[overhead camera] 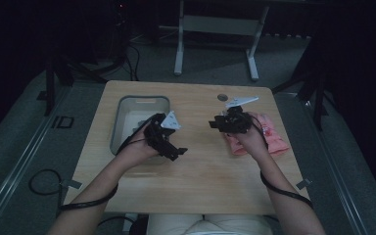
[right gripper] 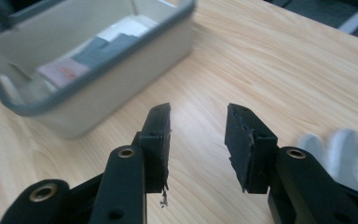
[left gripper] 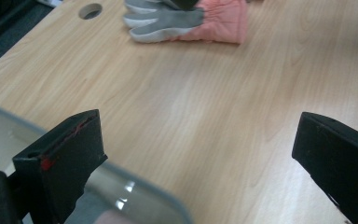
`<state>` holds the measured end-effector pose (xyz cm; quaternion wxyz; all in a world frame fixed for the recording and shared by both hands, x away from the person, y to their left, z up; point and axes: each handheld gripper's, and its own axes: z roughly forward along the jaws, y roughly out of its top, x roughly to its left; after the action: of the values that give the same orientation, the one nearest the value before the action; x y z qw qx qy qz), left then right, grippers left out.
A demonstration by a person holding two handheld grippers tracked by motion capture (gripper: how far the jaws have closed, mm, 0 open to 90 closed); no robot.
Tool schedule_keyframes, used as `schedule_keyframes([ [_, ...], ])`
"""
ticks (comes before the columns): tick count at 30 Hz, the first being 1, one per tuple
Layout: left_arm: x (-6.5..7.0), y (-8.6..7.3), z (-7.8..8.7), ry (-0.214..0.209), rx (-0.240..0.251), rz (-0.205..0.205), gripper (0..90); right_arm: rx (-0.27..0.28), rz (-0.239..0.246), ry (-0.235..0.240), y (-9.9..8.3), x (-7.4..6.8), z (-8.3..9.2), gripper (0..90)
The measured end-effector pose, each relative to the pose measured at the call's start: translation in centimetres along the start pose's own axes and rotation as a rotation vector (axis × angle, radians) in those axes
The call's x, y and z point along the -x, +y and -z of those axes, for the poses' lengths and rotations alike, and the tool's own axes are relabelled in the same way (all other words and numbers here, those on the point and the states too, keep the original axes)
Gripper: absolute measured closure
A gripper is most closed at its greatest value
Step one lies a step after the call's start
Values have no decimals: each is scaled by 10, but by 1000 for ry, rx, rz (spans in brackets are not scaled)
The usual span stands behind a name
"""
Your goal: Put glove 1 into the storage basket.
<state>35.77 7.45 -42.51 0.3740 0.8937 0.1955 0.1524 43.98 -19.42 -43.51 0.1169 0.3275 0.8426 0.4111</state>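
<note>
High view shows the pink glove (overhead camera: pixel 269 139) lying flat on the right part of the wooden table (overhead camera: pixel 200 171), its long axis running roughly from the table's middle toward the right edge, partly hidden under the person's right hand. The right gripper (overhead camera: pixel 214 125) hangs just above the glove's near end, pointing leftward, jaws partly apart with nothing between them; in the right gripper view the grey glove fingers (right gripper: pixel 340 151) blur at the lower right, beside the jaws, not between them. The left gripper (overhead camera: pixel 180 152) hovers over the rim of the grey bin (overhead camera: pixel 115 127) at the table's left, jaws spread wide and empty. From the left gripper view the glove (left gripper: pixel 214 23) lies well ahead across bare wood, grey fingertips pointing toward a round hole (left gripper: pixel 90 10) in the tabletop. So the right hand is much the nearer; I judge it would have to turn back and down to reach the glove.
</note>
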Motion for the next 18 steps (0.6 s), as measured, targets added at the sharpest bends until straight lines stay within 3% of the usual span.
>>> schedule_keyframes([
  [2, 10, 3, -5, -38, 17, 13, 17, 5, 0, -24, -6, 7, 8, 604],
  [6, 27, 3, -19, -62, 25, -13, 17, -1, 5, -73, -18, 24, 21, 615],
  [10, 40, -3, -40, -103, 19, 3, 17, -14, -39, -119, -34, 47, 33, 639],
  [17, 69, -17, -62, -78, 44, -28, 17, -35, -34, -170, -41, 63, 26, 651],
  [18, 72, -21, -65, -63, 49, -34, 17, -79, -44, -213, -42, 68, 18, 658],
])
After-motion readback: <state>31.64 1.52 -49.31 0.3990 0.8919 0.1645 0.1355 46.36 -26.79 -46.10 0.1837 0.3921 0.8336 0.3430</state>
